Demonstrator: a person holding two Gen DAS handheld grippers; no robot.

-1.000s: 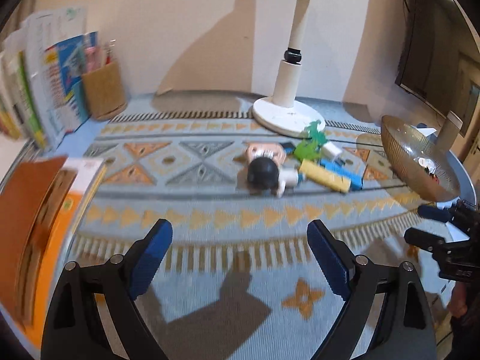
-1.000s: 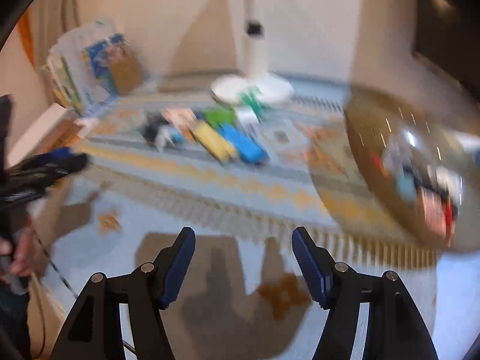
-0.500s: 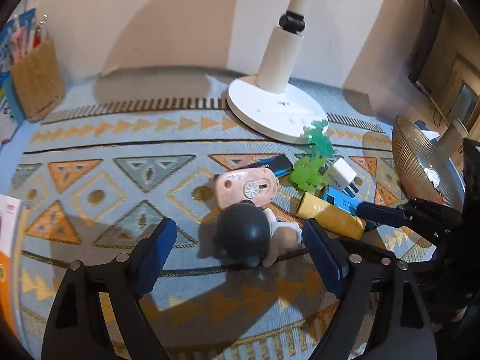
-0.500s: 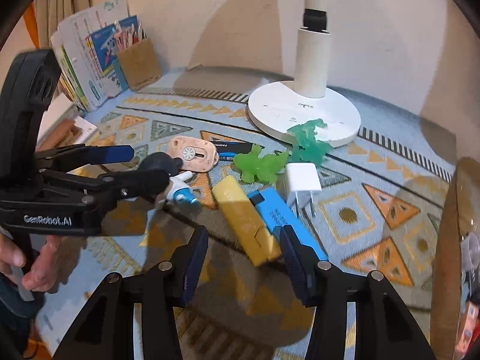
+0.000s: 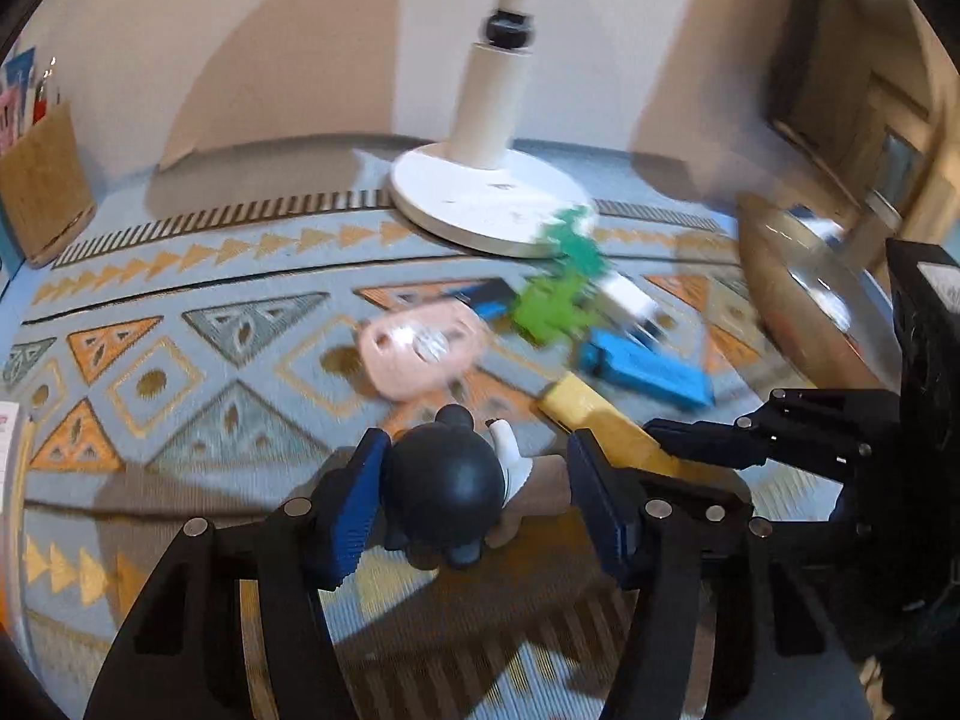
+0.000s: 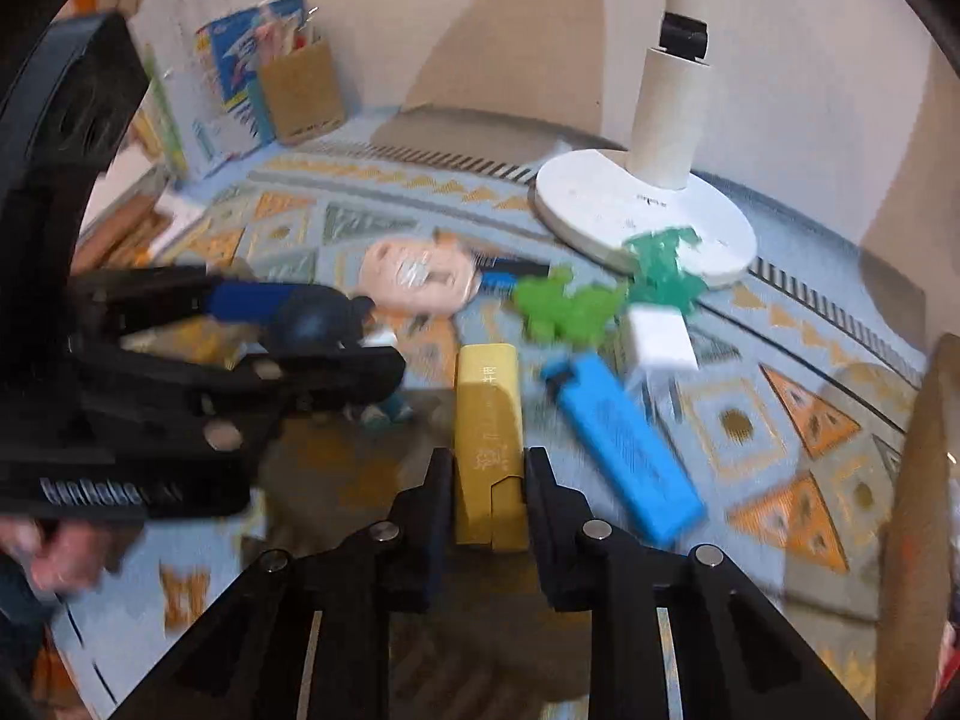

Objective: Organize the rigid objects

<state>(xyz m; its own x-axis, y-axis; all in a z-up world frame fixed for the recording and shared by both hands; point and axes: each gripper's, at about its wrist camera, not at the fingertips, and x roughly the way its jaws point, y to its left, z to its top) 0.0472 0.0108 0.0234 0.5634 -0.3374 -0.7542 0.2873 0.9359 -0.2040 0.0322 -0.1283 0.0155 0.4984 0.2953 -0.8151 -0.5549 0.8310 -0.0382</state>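
Yellow box (image 6: 487, 432) sits clamped in the right hand-held gripper (image 6: 487, 501).

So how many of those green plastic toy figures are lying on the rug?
2. A light green plastic figure lies beside the blue block; a darker teal-green figure rests against the white round lamp base. Others may be hidden.

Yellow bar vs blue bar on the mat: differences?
The yellow bar sits between the right gripper fingers, apparently clamped; the blue bar lies free beside it. Yellow points straight away from the camera; blue lies slanted. Yellow carries printed characters; none show on blue, though blur may hide them. Both are flat oblong blocks.
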